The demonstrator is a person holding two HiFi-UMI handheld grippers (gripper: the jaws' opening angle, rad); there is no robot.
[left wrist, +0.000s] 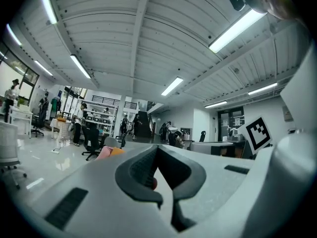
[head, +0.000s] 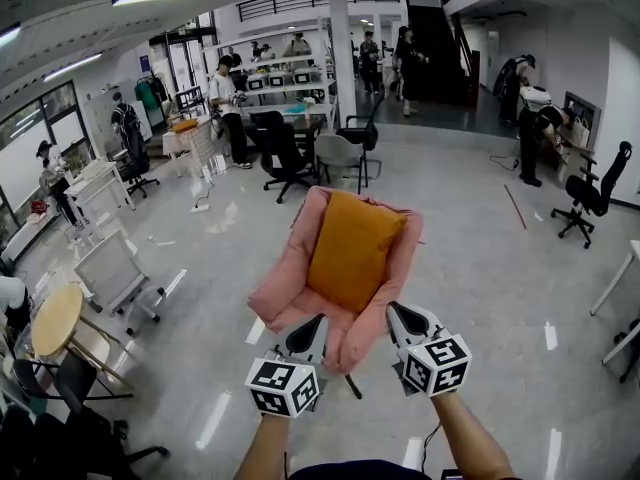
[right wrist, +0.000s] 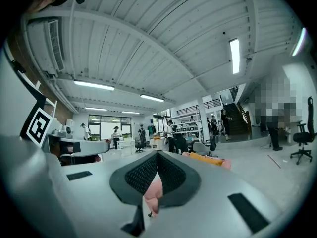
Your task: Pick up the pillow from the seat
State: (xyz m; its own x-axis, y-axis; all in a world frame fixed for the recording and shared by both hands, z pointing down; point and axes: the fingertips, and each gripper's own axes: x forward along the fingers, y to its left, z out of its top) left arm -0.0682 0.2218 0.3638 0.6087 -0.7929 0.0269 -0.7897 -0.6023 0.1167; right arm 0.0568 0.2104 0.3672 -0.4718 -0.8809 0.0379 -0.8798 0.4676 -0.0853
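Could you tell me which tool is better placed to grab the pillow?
Right, narrowly: the right tool sits by the lower corner of the pillow; the left tool is similarly near. Both are shut.

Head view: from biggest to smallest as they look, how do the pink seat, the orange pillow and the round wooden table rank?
1. pink seat
2. orange pillow
3. round wooden table, though it stands farther off

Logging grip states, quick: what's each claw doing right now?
Left claw: closed, nothing clearly held.
Right claw: closed; pink seat fabric shows in the gap, grip unclear.
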